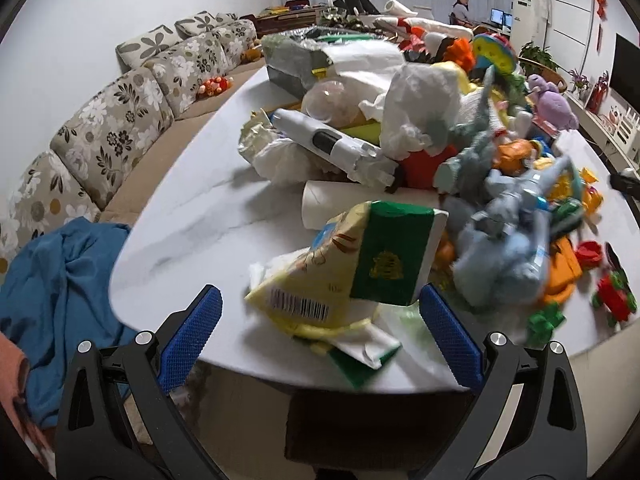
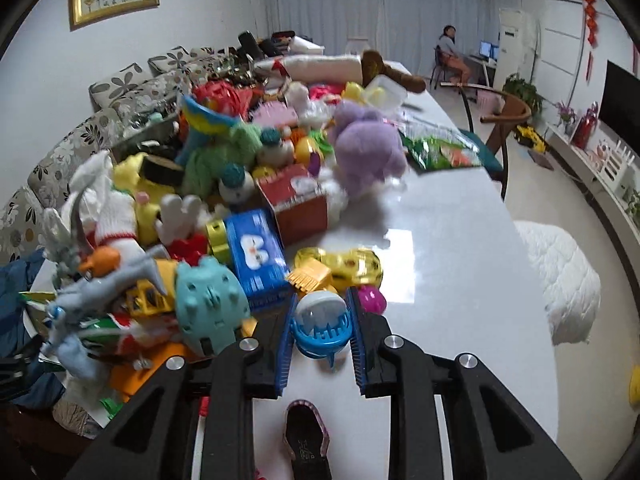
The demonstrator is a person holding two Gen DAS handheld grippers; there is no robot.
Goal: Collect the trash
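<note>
In the left wrist view my left gripper point(image 1: 320, 312) is open, its blue pads on either side of a crumpled yellow wrapper with a barcode point(image 1: 304, 292) and a green and white carton point(image 1: 392, 256) at the near edge of the white table point(image 1: 192, 216). Behind them lie crumpled white paper point(image 1: 280, 156) and a white plastic bag point(image 1: 424, 100). In the right wrist view my right gripper point(image 2: 322, 320) is shut on a small blue and white round toy point(image 2: 322, 324), held just above the table point(image 2: 460, 248).
A heap of toys covers the table: a purple plush point(image 2: 368, 148), a blue box point(image 2: 258, 256), a red box point(image 2: 296, 200), a teal toy point(image 2: 210, 300), grey figures point(image 1: 504, 232). A floral sofa point(image 1: 108, 132) with a blue cloth point(image 1: 60, 288) runs along the left. A white cushion point(image 2: 560, 276) sits right of the table.
</note>
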